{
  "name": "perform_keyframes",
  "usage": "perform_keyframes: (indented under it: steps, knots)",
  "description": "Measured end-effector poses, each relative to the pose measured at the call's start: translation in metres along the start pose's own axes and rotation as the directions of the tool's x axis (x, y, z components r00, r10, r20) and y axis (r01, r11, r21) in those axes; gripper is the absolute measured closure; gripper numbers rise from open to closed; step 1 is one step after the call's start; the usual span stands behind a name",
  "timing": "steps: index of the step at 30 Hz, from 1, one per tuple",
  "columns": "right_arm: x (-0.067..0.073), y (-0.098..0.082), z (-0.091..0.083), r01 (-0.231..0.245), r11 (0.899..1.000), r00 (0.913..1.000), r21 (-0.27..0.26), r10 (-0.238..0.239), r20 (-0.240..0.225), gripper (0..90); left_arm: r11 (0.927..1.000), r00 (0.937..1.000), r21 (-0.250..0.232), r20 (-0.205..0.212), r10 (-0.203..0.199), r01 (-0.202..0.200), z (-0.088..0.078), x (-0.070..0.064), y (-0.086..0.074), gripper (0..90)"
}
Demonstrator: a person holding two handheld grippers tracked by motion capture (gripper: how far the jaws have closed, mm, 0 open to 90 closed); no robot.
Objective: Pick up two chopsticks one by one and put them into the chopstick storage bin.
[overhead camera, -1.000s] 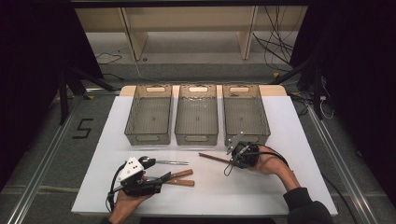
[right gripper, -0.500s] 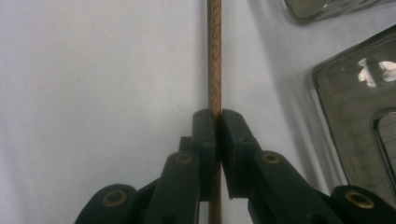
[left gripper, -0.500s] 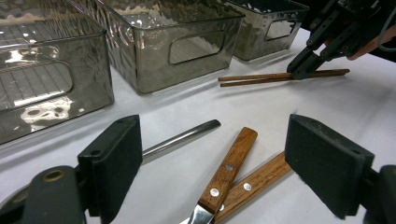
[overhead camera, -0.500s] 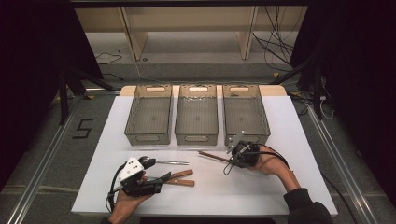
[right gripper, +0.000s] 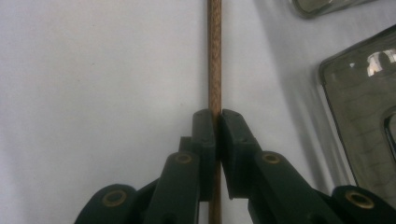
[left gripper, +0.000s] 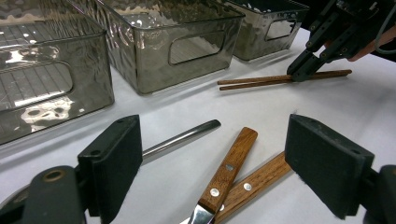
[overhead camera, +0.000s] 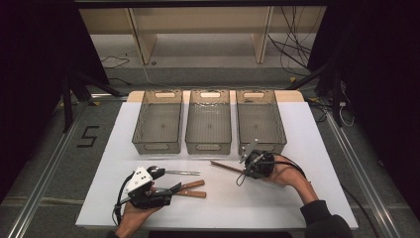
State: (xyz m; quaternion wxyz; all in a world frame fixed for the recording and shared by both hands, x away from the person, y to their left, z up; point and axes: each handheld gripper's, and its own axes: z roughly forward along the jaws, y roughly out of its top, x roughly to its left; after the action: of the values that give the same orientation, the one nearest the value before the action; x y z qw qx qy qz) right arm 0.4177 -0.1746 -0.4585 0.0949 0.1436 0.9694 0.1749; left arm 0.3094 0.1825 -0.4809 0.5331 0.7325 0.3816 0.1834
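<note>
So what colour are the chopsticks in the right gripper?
Reddish-brown wood; the chopsticks show best in the right gripper view.

Black numeral "5" [overhead camera: 87,136] marked on the grey floor [overhead camera: 54,163], left of the table

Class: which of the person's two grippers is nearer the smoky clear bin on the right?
Right. The right gripper sits just before that smoky clear plastic bin, clamping brown wooden chopsticks; the left gripper waits far off, open.

3 clear bins [overhead camera: 208,122] stand on the white table [overhead camera: 317,148].
</note>
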Motion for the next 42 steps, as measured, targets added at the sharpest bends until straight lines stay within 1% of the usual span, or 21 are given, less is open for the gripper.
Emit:
perform_keyframes:
  steps: [2, 4, 10, 13, 15, 16, 18, 21, 22, 25, 28, 29, 31, 34, 35, 37, 38, 40, 42]
  knots:
    - [-0.001, 0.000, 0.000, -0.011, 1.000, 0.9999, 0.000, 0.011, -0.006, 84.7, 1.0000, 1.0000, 0.001, 0.000, 0.001, -0.001, 0.000, 0.000, 0.000, 18.8]
    - [-0.001, -0.001, 0.001, -0.011, 1.000, 0.9999, -0.004, 0.011, -0.005, 84.7, 1.0000, 1.0000, 0.000, 0.000, 0.001, -0.001, 0.000, 0.000, 0.000, 18.8]
    - [-0.001, 0.000, 0.001, -0.021, 1.000, 0.9997, 0.014, 0.021, -0.012, 84.6, 1.0000, 1.0000, 0.000, 0.000, 0.000, 0.000, 0.000, 0.000, 0.000, 18.8]
    - [-0.001, 0.003, 0.001, -0.002, 1.000, 1.0000, 0.024, 0.002, -0.005, 84.6, 1.0000, 1.0000, 0.000, -0.001, 0.001, -0.001, 0.000, 0.000, 0.000, 18.8]
    - [0.000, 0.004, 0.001, -0.005, 1.000, 1.0000, 0.023, 0.005, -0.003, 84.5, 1.0000, 1.0000, 0.000, 0.000, 0.000, 0.000, 0.000, 0.000, 0.000, 18.8]
    - [0.000, 0.005, 0.001, 0.000, 1.000, 1.0000, 0.030, 0.000, -0.007, 84.4, 1.0000, 1.0000, -0.001, 0.000, -0.001, 0.001, 0.000, 0.000, 0.000, 18.8]
    - [-0.001, 0.007, 0.001, 0.005, 0.999, 1.0000, 0.038, -0.005, 0.001, 84.5, 1.0000, 1.0000, -0.002, -0.001, 0.000, 0.000, 0.000, 0.000, 0.000, 18.8]
    - [-0.001, 0.008, 0.002, 0.002, 0.999, 1.0000, 0.051, -0.002, -0.001, 84.7, 1.0000, 1.0000, -0.003, -0.001, -0.003, 0.003, 0.000, 0.000, 0.000, 18.8]
    - [-0.001, 0.008, 0.002, 0.015, 0.998, 0.9999, 0.054, -0.014, -0.005, 84.8, 1.0000, 1.0000, -0.003, -0.001, -0.003, 0.003, 0.000, 0.000, 0.000, 18.8]
    - [0.001, 0.010, 0.000, 0.024, 0.998, 0.9997, 0.060, -0.024, -0.003, 85.2, 1.0000, 1.0000, -0.003, -0.001, -0.001, 0.001, 0.000, 0.000, 0.000, 18.8]
    - [0.002, 0.012, -0.002, 0.029, 0.998, 0.9996, 0.051, -0.029, 0.001, 85.3, 1.0000, 1.0000, -0.001, -0.001, 0.000, 0.000, 0.000, 0.000, 0.000, 18.8]
    - [0.002, 0.013, -0.004, 0.023, 0.999, 0.9997, 0.049, -0.023, -0.002, 85.3, 1.0000, 1.0000, 0.000, -0.001, 0.001, -0.001, 0.000, 0.000, 0.000, 18.9]
    - [0.003, 0.016, -0.008, 0.024, 0.999, 0.9997, 0.034, -0.024, 0.011, 85.4, 1.0000, 1.0000, -0.002, -0.001, 0.000, 0.000, 0.000, 0.000, 0.000, 18.9]
    - [0.003, 0.018, -0.010, 0.025, 1.000, 0.9996, 0.018, -0.025, 0.016, 85.4, 1.0000, 1.0000, -0.004, -0.002, -0.004, 0.004, 0.000, 0.000, 0.000, 18.8]
    - [0.003, 0.021, -0.014, 0.004, 1.000, 0.9998, 0.004, -0.004, 0.017, 85.4, 1.0000, 1.0000, -0.004, -0.002, -0.004, 0.004, 0.000, 0.000, 0.000, 18.8]
    - [0.004, 0.022, -0.015, -0.005, 1.000, 0.9998, 0.000, 0.005, 0.017, 85.4, 1.0000, 1.0000, -0.001, -0.001, 0.000, 0.000, 0.000, 0.000, 0.000, 18.8]
    - [0.005, 0.025, -0.018, -0.013, 1.000, 0.9997, -0.013, 0.013, 0.022, 85.4, 1.0000, 1.0000, -0.001, -0.002, -0.001, 0.001, 0.000, 0.000, 0.000, 18.8]
    - [0.005, 0.027, -0.020, -0.017, 1.000, 0.9996, -0.016, 0.017, 0.022, 85.4, 1.0000, 1.0000, -0.004, -0.002, -0.004, 0.004, 0.000, 0.000, 0.000, 18.8]
    - [0.006, 0.030, -0.023, -0.026, 0.999, 0.9993, -0.040, 0.027, 0.024, 85.4, 1.0000, 1.0000, -0.005, -0.002, -0.004, 0.004, 0.000, 0.000, 0.000, 18.8]
